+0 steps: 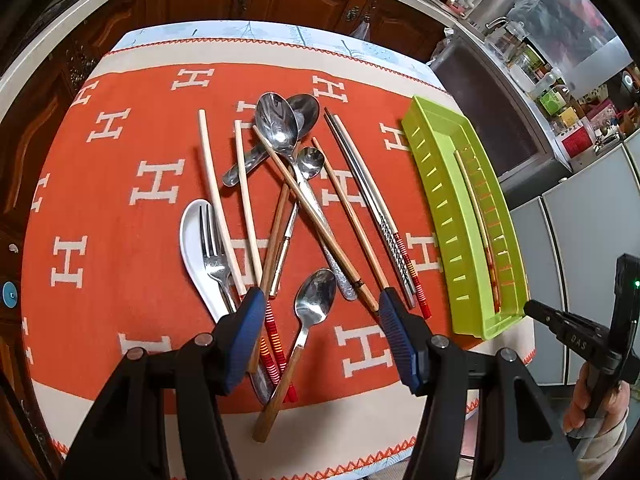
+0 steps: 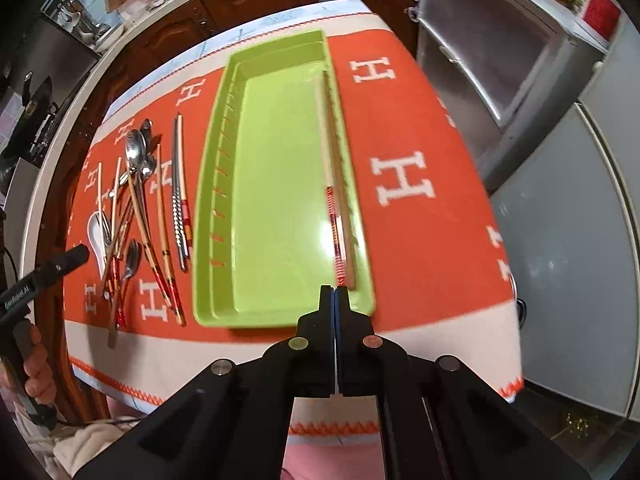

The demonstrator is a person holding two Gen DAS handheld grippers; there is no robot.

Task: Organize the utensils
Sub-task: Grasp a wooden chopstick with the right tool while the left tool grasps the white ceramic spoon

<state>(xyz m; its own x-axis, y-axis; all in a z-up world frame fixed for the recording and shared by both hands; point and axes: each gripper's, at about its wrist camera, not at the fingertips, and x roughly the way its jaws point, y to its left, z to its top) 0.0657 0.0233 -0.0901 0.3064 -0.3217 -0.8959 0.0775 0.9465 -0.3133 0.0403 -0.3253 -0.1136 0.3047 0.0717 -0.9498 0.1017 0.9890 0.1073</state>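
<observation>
Blue-padded fingers (image 1: 250, 312) of the left gripper (image 1: 320, 312) stand spread wide above a tangled heap of cutlery on an orange tablecloth (image 1: 120, 152), gripping nothing, while the right gripper (image 2: 335, 294) hovers with its pads pressed together and empty just short of the near rim of a lime-green tray (image 2: 280, 184). Between the left fingers lies a small wooden-handled steel spoon (image 1: 314, 300); beyond them, bamboo chopsticks (image 1: 312, 216) cross over a large steel spoon (image 1: 276, 120), and a fork (image 1: 212, 248) rests on a white ceramic spoon (image 1: 192, 240) off the left finger. One red-banded chopstick (image 2: 332, 184) already lies in the tray, ahead of the closed right pads, along its far-side wall. Everything here looks light and rigid, but the polished steel is likely slippery and the ceramic breakable; mid-shaft or handle grips seem safest. Overlapping pieces are the obstacle: whatever lies on top probably has to go first, or its neighbours will shift. Patterned steel chopsticks (image 1: 384, 220) lie apart, beyond the right-hand finger.
</observation>
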